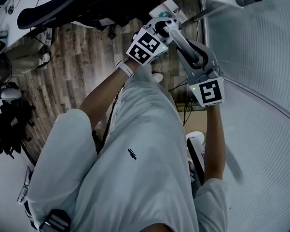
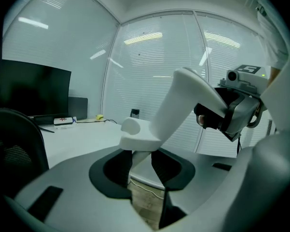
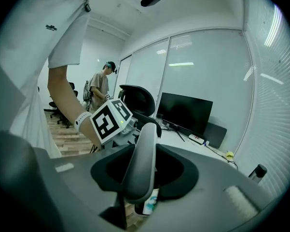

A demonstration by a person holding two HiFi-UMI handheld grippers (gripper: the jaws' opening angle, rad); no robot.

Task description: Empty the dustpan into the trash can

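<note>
**Position.** In the head view, upper centre of the frame, the dustpan handle [image 1: 184, 43] runs on a diagonal. Its upper-left end is at the left claw [image 1: 166, 25] and its lower-right stretch is at the right claw [image 1: 199, 64]. The two claws face each other along that long axis, so both are equally near it.

**Right claw.** Pinching the handle, which fills the gap between its jaws in the right gripper view.

**Left claw.** Jaws spread wide. The handle's knobbed end sits between them, with no firm pinch evident.

**Not shown.** The pan itself cannot be made out. The trash can appears in no view.

**Judgement.** The right claw carries the load. The coming move depends on which way the can lies, and that is undetermined.
</note>
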